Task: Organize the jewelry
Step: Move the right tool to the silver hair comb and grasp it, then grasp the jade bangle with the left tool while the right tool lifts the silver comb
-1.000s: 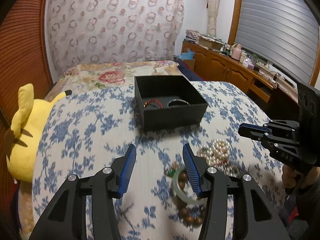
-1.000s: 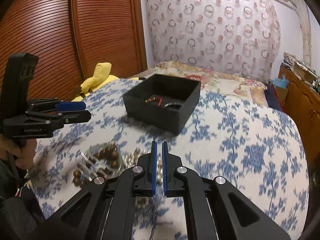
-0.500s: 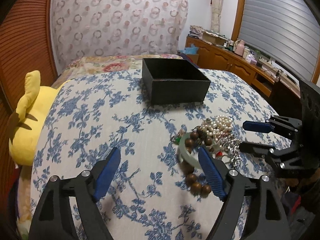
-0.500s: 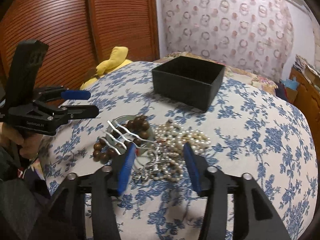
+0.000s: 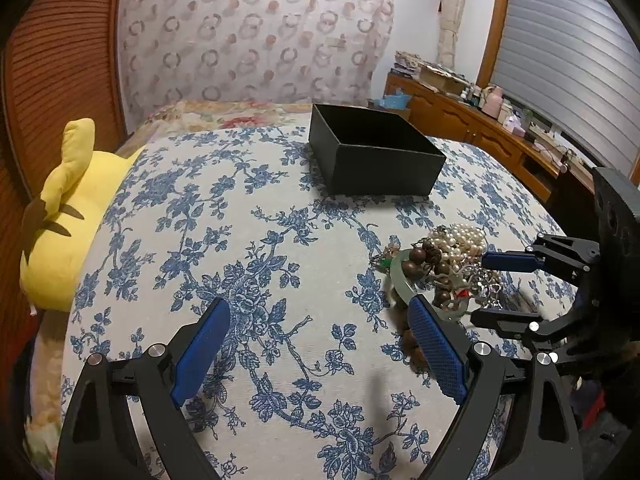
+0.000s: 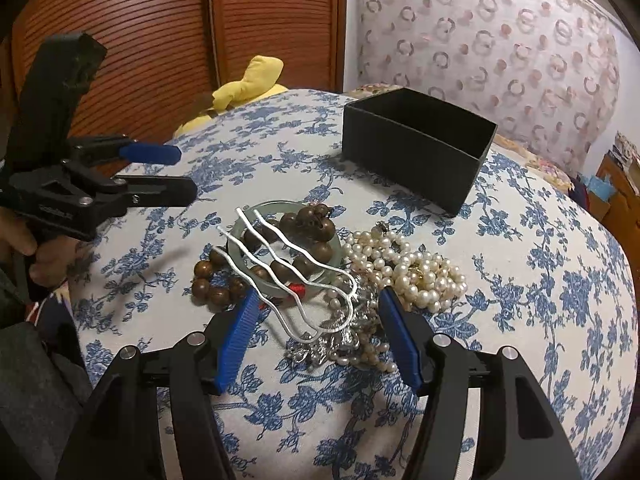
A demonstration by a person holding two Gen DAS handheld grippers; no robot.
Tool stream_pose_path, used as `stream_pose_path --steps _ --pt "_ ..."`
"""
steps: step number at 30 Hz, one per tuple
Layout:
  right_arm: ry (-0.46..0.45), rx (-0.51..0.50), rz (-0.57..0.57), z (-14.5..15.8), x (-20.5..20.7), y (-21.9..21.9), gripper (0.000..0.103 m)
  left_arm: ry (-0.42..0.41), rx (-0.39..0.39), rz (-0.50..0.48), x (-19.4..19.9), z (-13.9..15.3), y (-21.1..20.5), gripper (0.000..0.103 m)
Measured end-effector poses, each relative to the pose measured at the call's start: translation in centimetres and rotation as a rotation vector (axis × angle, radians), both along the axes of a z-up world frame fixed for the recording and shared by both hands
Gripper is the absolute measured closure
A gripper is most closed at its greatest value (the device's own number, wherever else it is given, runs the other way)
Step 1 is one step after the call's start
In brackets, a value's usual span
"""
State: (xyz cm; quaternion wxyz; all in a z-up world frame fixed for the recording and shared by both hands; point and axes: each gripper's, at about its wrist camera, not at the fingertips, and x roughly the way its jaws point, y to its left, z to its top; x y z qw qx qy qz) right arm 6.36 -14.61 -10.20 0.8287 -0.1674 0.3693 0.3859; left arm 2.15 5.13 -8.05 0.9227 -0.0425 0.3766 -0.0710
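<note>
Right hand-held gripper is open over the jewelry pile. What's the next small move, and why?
Probably lower the right hand-held gripper a little and close on the white wavy hairpin. It lies on top of the jade bangle and wooden bead bracelet, with its looped end between the open blue pads. The left hand-held gripper is open, off to the side. The black box waits behind.

I'm working in a home bedroom: a bed (image 5: 248, 216) under a blue-flowered cover, a yellow plush toy (image 5: 68, 216) beside it, a patterned curtain (image 5: 256, 36), wooden wardrobe doors (image 6: 160, 40), a cluttered sideboard (image 5: 480, 128).
</note>
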Motion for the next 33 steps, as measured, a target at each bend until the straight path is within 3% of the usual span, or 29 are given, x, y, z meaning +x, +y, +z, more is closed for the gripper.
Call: stream_pose_path --steps 6,9,29,31,33 --pt "0.010 -0.009 0.004 -0.3 0.3 0.3 0.039 0.000 -0.002 -0.001 -0.1 0.0 0.0 0.016" --pt "0.007 0.005 0.002 -0.1 0.3 0.0 0.050 0.004 -0.004 -0.001 -0.1 0.0 -0.1 0.016" --pt "-0.058 0.102 -0.076 1.9 -0.4 -3.6 0.052 0.016 -0.040 -0.047 1.6 0.0 -2.0 0.016" --pt "-0.056 0.100 -0.090 1.8 -0.1 -4.0 0.052 0.020 -0.050 -0.065 2.2 0.1 -2.5 0.023" --pt "-0.055 0.098 -0.102 1.8 0.0 -4.3 0.052 0.037 -0.067 -0.084 2.8 -0.1 -3.0 0.037"
